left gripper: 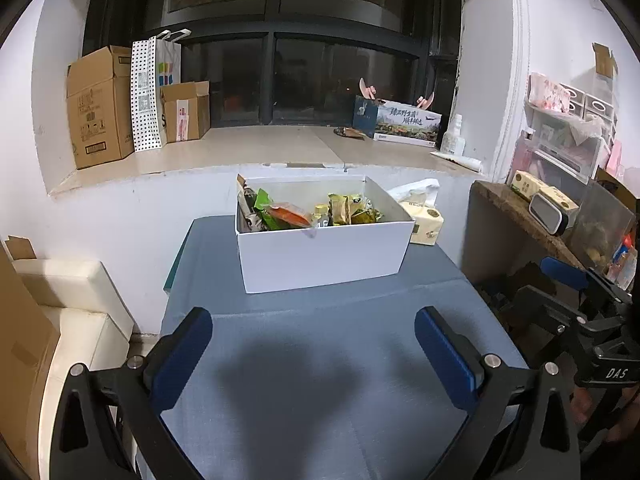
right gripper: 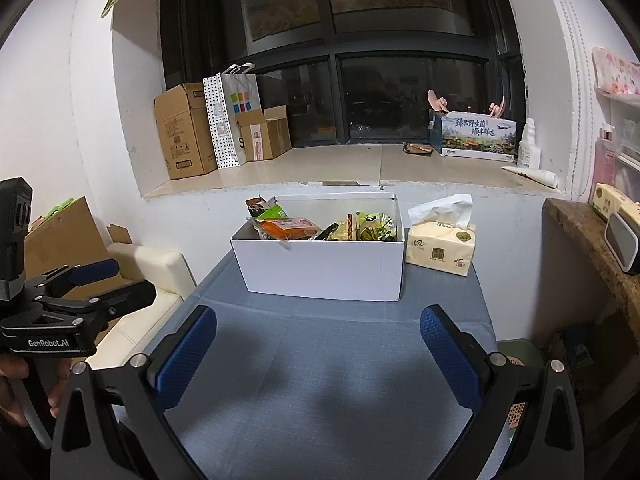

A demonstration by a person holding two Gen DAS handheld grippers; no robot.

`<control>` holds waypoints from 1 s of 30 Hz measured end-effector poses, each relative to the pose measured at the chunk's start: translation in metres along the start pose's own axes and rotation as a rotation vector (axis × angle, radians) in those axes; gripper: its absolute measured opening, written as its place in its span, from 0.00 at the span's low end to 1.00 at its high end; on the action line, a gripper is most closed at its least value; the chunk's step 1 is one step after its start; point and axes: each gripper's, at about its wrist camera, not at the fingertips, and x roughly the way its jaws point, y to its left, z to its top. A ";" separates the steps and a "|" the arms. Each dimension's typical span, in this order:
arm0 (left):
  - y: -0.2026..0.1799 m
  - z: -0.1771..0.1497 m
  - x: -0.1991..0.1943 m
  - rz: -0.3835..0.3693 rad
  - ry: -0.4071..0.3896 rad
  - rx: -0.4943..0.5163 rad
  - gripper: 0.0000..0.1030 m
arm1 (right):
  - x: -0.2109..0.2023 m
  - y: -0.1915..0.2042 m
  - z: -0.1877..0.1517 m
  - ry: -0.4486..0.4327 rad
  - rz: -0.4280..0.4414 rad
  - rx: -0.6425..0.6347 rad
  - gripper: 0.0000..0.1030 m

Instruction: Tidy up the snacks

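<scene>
Left wrist view shows the left claw [left gripper: 314,344] and right claw [right gripper: 318,346] gaping empty above the bench [left gripper: 320,360], the snack-filled white box [left gripper: 324,256] ahead; a careless reach might shove it or crush packets.

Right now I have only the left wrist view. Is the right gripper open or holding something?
Observer: Open. In the right wrist view the right gripper has its pads wide apart over the blue cloth, empty.
Operator: The white box hides part of the tissue pack for me.
Observer: The tissue pack shows whole there, beside the white box's right wall, with a tissue pulled up.
Operator: And my gripper from outside?
Observer: The left gripper shows side-on, left of the table, empty.
</scene>
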 end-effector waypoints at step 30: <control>-0.008 -0.005 0.005 -0.024 0.021 0.012 1.00 | 0.000 0.000 0.000 0.003 -0.004 0.000 1.00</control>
